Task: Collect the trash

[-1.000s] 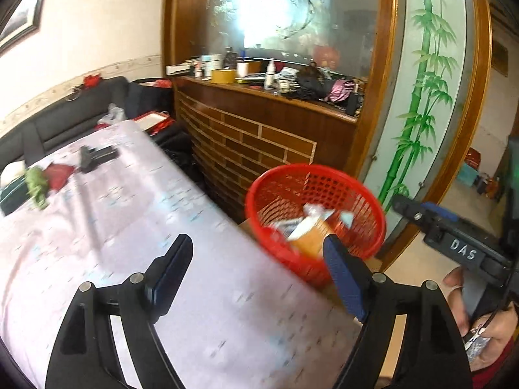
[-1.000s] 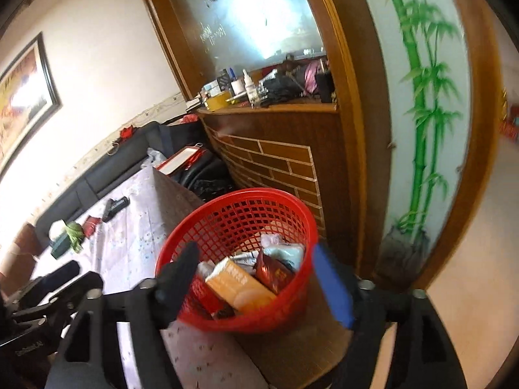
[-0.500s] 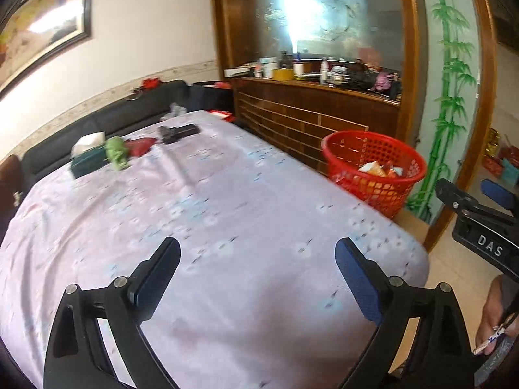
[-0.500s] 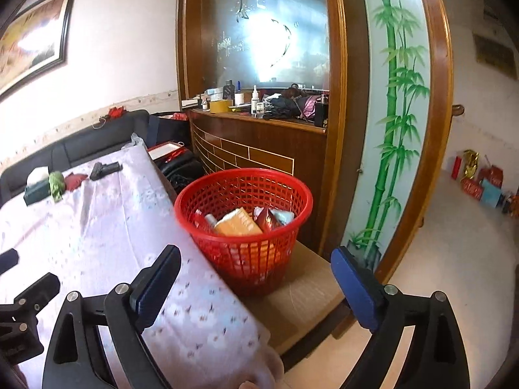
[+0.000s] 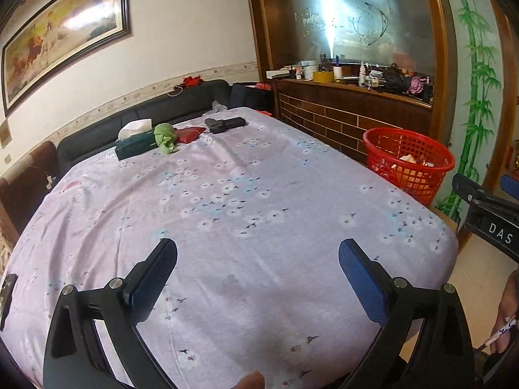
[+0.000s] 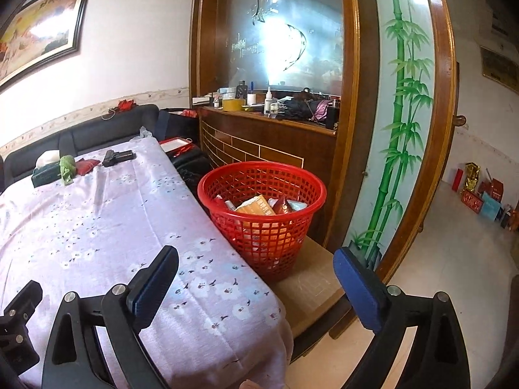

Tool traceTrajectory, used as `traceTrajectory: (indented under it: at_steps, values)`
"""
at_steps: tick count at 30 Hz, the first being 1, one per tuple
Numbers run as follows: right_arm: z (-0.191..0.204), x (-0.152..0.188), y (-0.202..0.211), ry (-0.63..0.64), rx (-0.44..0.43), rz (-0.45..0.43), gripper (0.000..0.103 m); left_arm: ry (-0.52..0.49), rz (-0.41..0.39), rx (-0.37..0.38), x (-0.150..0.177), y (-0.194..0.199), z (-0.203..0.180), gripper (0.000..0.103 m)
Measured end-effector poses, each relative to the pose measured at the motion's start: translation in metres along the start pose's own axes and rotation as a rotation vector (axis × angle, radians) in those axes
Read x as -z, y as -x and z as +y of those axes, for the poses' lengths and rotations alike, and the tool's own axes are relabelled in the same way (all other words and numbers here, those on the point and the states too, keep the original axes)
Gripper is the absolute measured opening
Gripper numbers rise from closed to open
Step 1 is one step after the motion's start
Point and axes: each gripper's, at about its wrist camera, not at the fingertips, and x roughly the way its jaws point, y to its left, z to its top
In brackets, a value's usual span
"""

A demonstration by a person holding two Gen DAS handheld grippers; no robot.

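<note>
A red mesh basket (image 5: 408,165) (image 6: 262,207) stands on a low wooden stand beside the table's right edge. It holds an orange box (image 6: 256,207) and several wrappers. My left gripper (image 5: 258,272) hovers open over the near part of the lilac flowered tablecloth (image 5: 227,194), with nothing between its fingers. My right gripper (image 6: 256,275) is open too and empty, near the table's corner with the basket a little beyond it. Part of the right gripper (image 5: 486,214) shows at the right edge of the left wrist view.
At the table's far end lie a dark green tissue box (image 5: 136,144), a crumpled green item (image 5: 165,136), a red pouch (image 5: 188,134) and a black object (image 5: 225,124). A black sofa (image 5: 146,110) lines the wall. A cluttered wooden counter (image 6: 269,123) stands behind the basket.
Both grippers have drawn back from the basket, which now looks smaller and farther off. Their jaws have spread wider. The left wrist view has swung over to the tabletop.
</note>
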Motion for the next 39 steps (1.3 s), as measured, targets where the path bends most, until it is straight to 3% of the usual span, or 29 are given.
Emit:
traceTrajectory:
  at_steps: [39]
  values:
    - [0.017,0.008,-0.005,0.052,-0.013,0.018,0.098,0.012,0.037,0.025,0.007,-0.009,-0.001,0.099]
